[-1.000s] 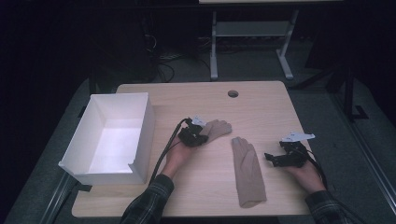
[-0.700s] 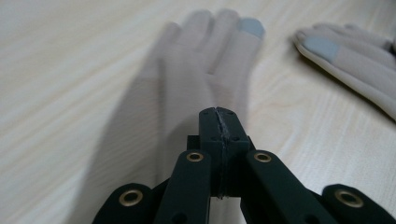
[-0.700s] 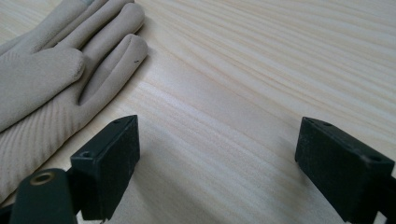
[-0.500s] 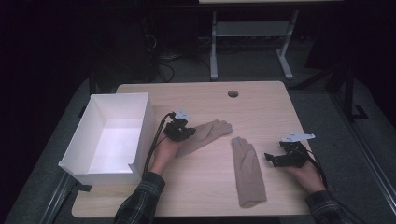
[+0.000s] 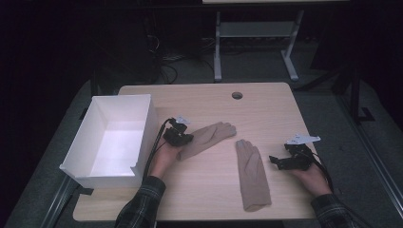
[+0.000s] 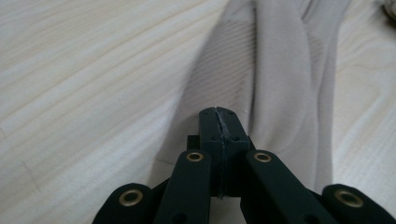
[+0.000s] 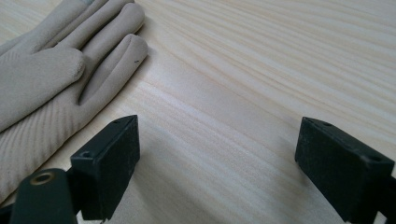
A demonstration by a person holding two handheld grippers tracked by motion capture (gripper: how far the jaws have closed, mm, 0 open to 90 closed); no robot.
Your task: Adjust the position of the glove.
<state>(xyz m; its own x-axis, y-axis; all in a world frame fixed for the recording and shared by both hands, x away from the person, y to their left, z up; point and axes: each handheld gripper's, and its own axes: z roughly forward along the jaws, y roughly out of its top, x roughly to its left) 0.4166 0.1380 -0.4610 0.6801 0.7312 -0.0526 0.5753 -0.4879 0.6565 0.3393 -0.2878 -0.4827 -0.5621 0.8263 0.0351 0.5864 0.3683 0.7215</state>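
- At the far left of the wooden table (image 5: pixel 204 199) sits a white box (image 5: pixel 142 126), open at the top, overhanging the table's left edge.
- Just right of the box is your left hand (image 5: pixel 164 159), coming in from the near edge in a plaid sleeve (image 5: pixel 140 204), with a black cable running back along the box's right wall.
- Your left gripper (image 5: pixel 179 138) has its jaws pressed together on the cuff end of a beige glove (image 5: pixel 209 136); in the left gripper view the tips (image 6: pixel 219 122) meet with the fabric (image 6: pixel 280 79) pinched between them and gathered into folds.
- That glove lies slanted, its cuff near the box and its fingers pointing far and to the right, toward the middle of the table.
- A second beige glove (image 5: pixel 252 173) lies flat just right of centre, fingers toward the far side, cuff toward the near edge, close to the first glove's fingertips but not touching them.
- In the right gripper view this glove (image 7: pixel 46 88) lies to the left of the left jaw.
- A round hole (image 5: pixel 236 95) marks the table's far edge.
- Your right gripper (image 5: pixel 280 160) rests to the right of the second glove, apart from it, jaws spread wide over bare wood and holding nothing (image 7: pixel 219 163).
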